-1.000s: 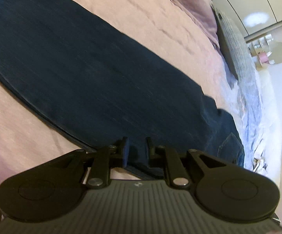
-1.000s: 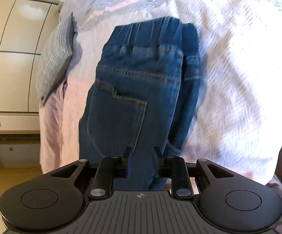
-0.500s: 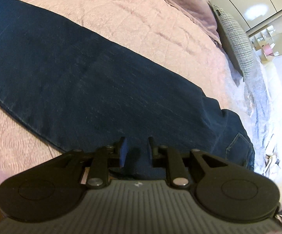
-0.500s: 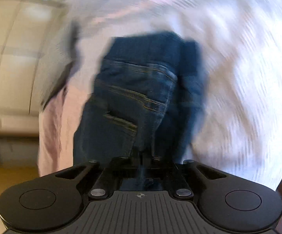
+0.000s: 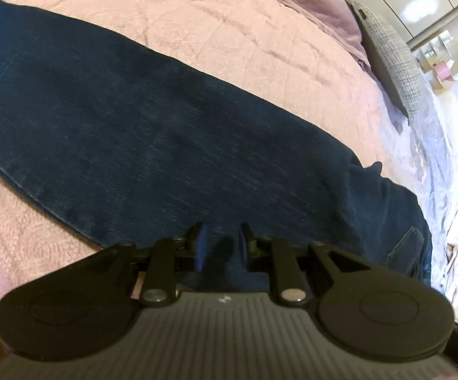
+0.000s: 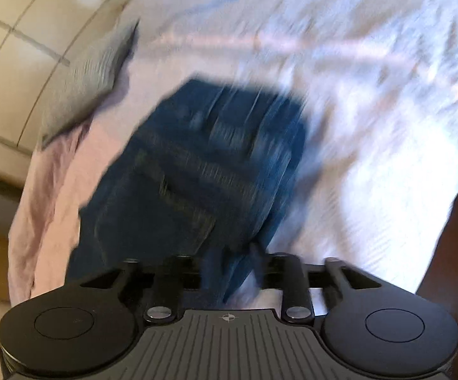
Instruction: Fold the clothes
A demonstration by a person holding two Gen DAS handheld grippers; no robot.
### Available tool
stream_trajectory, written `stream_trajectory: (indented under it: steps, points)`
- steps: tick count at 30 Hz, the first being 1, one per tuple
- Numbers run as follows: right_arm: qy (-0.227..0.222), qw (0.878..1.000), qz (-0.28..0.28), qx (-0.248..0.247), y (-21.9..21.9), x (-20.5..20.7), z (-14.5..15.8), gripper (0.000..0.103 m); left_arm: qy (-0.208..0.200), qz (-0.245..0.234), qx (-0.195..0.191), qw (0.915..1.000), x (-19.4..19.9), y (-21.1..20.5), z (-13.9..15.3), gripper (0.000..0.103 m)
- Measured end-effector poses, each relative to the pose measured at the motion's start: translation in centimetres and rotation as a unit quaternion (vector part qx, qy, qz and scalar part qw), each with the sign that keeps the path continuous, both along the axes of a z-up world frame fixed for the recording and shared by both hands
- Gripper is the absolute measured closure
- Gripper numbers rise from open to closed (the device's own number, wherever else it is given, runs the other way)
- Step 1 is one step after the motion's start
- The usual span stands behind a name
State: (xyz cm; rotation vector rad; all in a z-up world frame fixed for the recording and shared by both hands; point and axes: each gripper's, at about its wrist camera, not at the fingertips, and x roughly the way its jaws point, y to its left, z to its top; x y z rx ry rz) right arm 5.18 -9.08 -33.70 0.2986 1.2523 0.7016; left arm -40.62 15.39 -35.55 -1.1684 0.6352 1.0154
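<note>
- Pink quilted bed [image 5: 260,47]; grey pillow [image 5: 390,63] behind.
- Jeans [image 5: 165,145]: heavy, limp denim; best gripped at waistband or hem.
- Left gripper [image 5: 219,243] part-open, empty, over the leg.
- Right gripper [image 6: 232,266] part-open around a denim edge; grip unclear through blur.

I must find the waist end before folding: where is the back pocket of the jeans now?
In the left wrist view the back pocket is at the far right end of the jeans, right of the left claw, near the bed edge.

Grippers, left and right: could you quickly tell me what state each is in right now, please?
Left gripper: jaws parted around the jeans edge, not clamped.
Right gripper: blurred; cannot be told.
</note>
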Motion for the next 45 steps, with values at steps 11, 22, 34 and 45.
stream_trajectory:
  steps: [11, 22, 34, 45]
  points:
    - [-0.024, 0.998, 0.001, -0.058, 0.3, 4.9, -1.1, 0.077, 0.035, -0.023, 0.016, 0.9990, 1.9, 0.6, 0.0, 0.086]
    - [-0.152, 0.973, 0.156, -0.081, 8.2, 9.0, 3.2, 0.049, 0.047, -0.194, 0.102, 0.9747, 8.5, 5.5, 4.3, 0.080]
    - [-0.008, 0.976, 0.218, 0.012, 12.5, 16.8, -2.9, 0.086, 0.025, -0.366, 0.088, 0.9261, 13.3, 11.4, -0.8, 0.087]
    - [-0.137, 0.969, 0.187, -0.084, 13.0, 13.6, -2.7, 0.095, 0.063, -0.258, 0.135, 0.9546, 13.7, 8.9, -1.7, 0.089]
